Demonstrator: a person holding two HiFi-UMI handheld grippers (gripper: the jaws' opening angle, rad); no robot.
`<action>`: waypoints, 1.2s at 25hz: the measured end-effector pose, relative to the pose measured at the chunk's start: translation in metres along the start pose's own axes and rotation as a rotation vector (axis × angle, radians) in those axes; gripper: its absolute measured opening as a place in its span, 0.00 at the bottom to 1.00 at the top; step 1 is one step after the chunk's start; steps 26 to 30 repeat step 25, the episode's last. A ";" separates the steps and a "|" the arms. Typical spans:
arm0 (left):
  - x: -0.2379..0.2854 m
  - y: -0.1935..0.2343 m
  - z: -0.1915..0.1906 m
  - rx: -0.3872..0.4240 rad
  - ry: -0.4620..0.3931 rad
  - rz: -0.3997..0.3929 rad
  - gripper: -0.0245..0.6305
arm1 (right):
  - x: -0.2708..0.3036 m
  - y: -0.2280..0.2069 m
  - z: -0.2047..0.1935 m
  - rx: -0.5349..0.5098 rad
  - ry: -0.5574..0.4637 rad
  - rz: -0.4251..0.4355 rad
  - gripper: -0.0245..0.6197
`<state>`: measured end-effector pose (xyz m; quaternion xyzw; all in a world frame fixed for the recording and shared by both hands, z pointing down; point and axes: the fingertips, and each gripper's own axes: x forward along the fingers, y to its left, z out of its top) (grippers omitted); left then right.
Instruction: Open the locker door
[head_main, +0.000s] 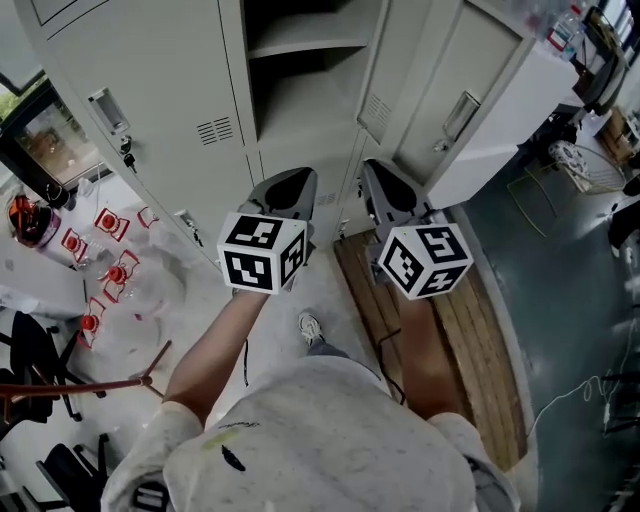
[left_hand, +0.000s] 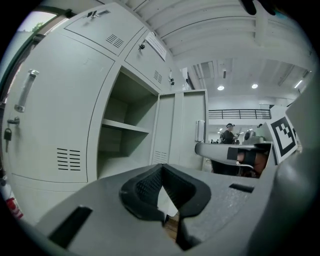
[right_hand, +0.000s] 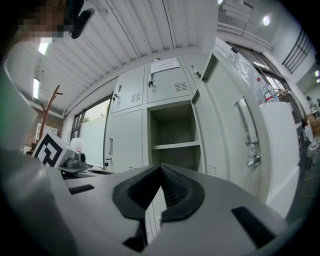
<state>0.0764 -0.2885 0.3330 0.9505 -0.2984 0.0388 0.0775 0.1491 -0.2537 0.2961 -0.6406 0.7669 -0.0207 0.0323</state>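
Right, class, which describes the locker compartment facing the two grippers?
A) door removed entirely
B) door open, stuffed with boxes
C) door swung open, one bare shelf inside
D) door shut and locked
C: the locker door stands swung out to the right, and the compartment shows a single shelf with nothing on it.

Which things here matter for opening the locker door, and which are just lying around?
For the job: locker door, already swung open; its handle; left gripper and right gripper, both shut and empty.
Lying about: red-labelled bottles; wooden boards on the floor.
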 end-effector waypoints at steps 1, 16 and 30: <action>-0.003 0.002 0.000 -0.001 -0.002 0.008 0.05 | 0.001 0.004 -0.001 -0.001 0.004 0.008 0.05; -0.037 0.012 -0.006 -0.011 -0.003 0.069 0.04 | -0.003 0.039 -0.015 -0.003 0.032 0.070 0.04; -0.041 0.008 -0.009 -0.016 -0.003 0.066 0.04 | -0.008 0.043 -0.016 -0.008 0.033 0.070 0.04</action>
